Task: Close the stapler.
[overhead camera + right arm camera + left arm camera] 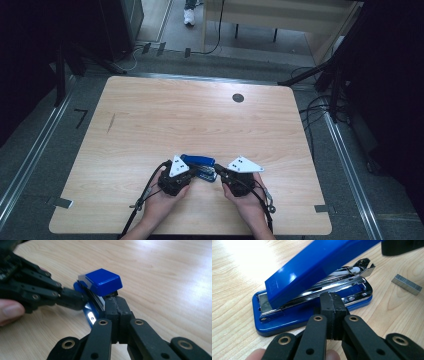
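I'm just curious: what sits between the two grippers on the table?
A blue stapler, lid raised, lies between the left gripper and right gripper, as the high view shows; both shut tips meet it.

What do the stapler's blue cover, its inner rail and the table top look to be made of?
The stapler's blue cover looks like glossy moulded plastic: smooth, with soft highlights. The inner rail looks like bright plated metal: mirror-like, with thin folded edges. The table top shows a pale wood grain with a satin sheen, probably laminate rather than solid wood, though that cannot be settled.
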The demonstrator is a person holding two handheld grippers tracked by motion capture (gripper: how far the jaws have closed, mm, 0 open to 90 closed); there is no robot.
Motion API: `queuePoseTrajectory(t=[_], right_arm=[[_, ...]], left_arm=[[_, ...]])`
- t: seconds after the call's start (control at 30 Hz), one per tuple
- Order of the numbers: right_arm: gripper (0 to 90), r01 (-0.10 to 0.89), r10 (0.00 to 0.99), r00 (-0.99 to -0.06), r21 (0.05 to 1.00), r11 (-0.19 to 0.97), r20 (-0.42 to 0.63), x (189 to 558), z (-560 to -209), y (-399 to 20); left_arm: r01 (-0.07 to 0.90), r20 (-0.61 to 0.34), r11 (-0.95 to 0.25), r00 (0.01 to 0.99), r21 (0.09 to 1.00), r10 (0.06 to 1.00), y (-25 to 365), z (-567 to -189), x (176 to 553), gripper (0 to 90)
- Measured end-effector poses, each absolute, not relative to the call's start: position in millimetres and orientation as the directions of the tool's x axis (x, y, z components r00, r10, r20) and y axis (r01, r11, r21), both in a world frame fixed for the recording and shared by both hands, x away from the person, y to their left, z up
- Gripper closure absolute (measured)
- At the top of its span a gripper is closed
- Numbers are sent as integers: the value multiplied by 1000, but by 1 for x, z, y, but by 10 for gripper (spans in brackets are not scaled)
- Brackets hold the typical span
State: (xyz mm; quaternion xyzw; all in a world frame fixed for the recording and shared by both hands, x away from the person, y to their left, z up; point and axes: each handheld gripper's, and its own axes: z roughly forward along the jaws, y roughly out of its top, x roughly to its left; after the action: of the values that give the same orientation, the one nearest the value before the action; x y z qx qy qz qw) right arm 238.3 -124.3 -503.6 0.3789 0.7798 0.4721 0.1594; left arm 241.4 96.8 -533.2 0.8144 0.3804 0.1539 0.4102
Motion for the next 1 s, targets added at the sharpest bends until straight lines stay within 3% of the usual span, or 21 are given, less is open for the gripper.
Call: queuePoseTrajectory(t=[1.0], right_arm=[[900, 366, 719, -690, 897, 247, 83, 246, -471, -99]], left_arm=[[482, -47, -383, 666, 788, 744, 95, -534, 240, 900]])
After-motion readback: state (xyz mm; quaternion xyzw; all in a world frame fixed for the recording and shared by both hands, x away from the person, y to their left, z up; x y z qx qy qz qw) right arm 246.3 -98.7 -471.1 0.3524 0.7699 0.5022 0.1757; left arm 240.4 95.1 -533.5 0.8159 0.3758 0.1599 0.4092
